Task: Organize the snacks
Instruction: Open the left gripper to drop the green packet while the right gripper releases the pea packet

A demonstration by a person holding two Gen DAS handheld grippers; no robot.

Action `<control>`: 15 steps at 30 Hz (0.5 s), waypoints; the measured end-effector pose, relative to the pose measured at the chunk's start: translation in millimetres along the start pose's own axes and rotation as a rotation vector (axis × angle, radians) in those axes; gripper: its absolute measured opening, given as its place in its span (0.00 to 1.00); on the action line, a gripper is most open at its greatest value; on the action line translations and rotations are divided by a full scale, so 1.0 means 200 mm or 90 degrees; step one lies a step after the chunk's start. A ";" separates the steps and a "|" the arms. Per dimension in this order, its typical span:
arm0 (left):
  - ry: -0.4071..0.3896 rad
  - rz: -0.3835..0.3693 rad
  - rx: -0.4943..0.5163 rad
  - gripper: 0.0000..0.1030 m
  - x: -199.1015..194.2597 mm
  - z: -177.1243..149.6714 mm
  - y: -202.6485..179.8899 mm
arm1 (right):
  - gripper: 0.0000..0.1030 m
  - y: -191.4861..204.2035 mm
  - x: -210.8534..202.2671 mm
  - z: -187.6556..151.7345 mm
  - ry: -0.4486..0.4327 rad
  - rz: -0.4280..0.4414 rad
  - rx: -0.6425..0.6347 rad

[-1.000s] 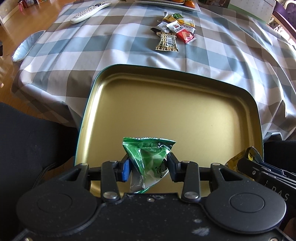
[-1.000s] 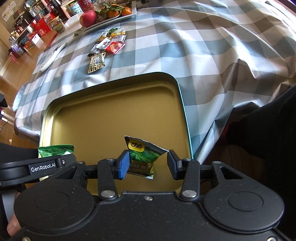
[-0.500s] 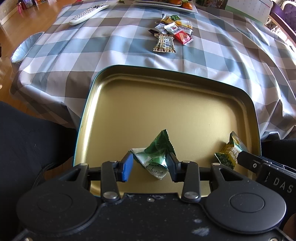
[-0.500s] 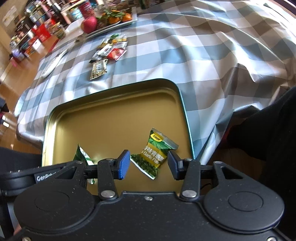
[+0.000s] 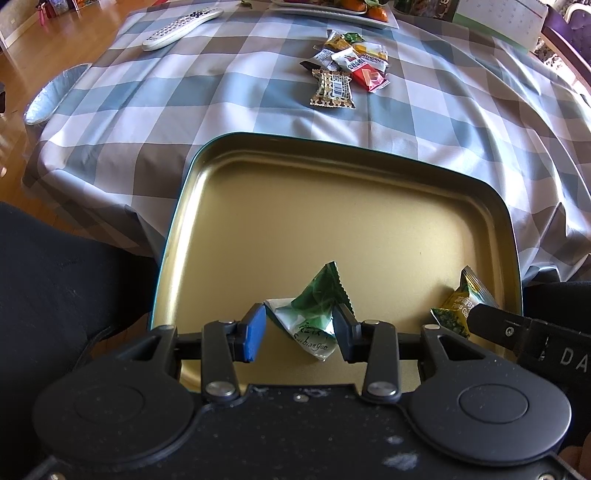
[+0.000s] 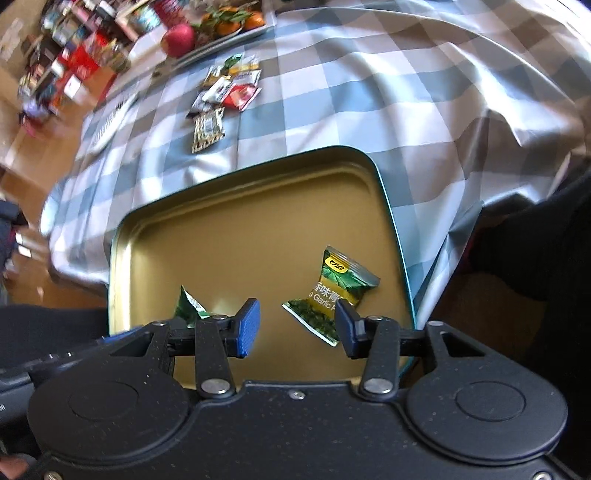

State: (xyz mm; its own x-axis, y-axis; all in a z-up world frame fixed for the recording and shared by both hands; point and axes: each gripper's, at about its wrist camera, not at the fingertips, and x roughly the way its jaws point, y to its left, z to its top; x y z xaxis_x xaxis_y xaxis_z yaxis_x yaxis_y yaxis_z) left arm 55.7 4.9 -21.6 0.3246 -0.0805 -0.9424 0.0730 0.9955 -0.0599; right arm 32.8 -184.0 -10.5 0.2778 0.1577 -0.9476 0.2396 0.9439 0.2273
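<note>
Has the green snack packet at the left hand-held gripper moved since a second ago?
Yes. The green snack packet has dropped from between the fingers onto the gold tray.

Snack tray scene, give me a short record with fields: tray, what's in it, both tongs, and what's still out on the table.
tray: gold metal tray with teal rim, on checked tablecloth
in tray: green-and-white crumpled snack packet; green-and-yellow garlic snack packet
left tongs: open, over the green-and-white packet
right tongs: open, over the garlic packet
still on table: pile of wrapped snacks; white remote control; fruit tray
</note>
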 end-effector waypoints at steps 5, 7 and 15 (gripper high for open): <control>-0.001 -0.001 -0.002 0.39 0.00 0.00 0.00 | 0.51 0.03 -0.02 0.03 -0.014 -0.021 -0.026; -0.002 -0.002 -0.004 0.39 0.00 0.00 0.00 | 0.50 0.05 -0.01 0.05 -0.010 -0.026 -0.051; -0.007 -0.002 -0.003 0.39 -0.01 0.01 0.00 | 0.47 0.09 -0.01 0.07 -0.022 -0.069 -0.102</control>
State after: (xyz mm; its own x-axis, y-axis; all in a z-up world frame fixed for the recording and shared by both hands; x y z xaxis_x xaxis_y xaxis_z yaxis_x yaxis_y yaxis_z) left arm 56.6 5.4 -20.1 0.3341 -0.0838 -0.9388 0.0689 0.9955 -0.0644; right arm 50.1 -171.5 -0.8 0.2909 0.0448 -0.9557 0.1197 0.9894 0.0828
